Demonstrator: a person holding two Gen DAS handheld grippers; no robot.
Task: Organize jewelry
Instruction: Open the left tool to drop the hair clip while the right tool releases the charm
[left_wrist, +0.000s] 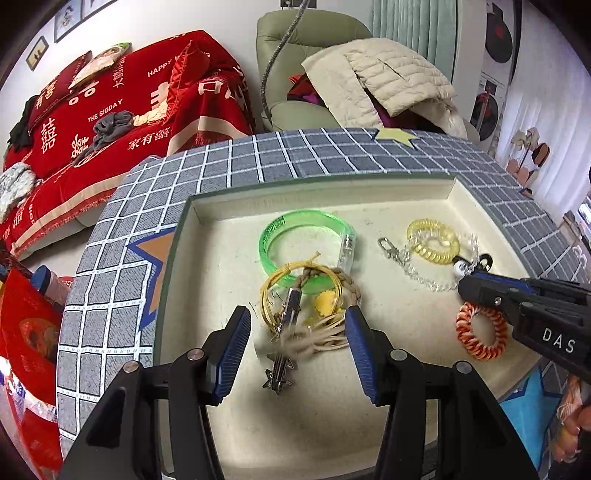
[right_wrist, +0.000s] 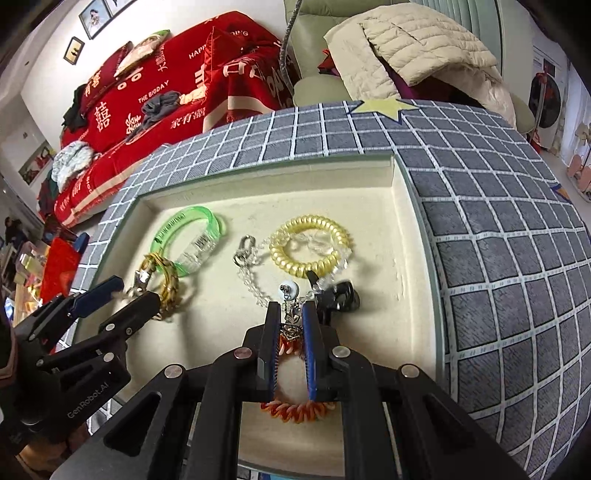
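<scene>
Right now your left claw stands wide over the tray, with a tangle of gold and braided bracelets and a silver pendant between its pads, none pressed. Only your right view shows the right claw nearly closed on a small silver charm, above the orange coil band. From the left you see that claw only side-on. The green bangle and yellow coil band lie farther back.
</scene>
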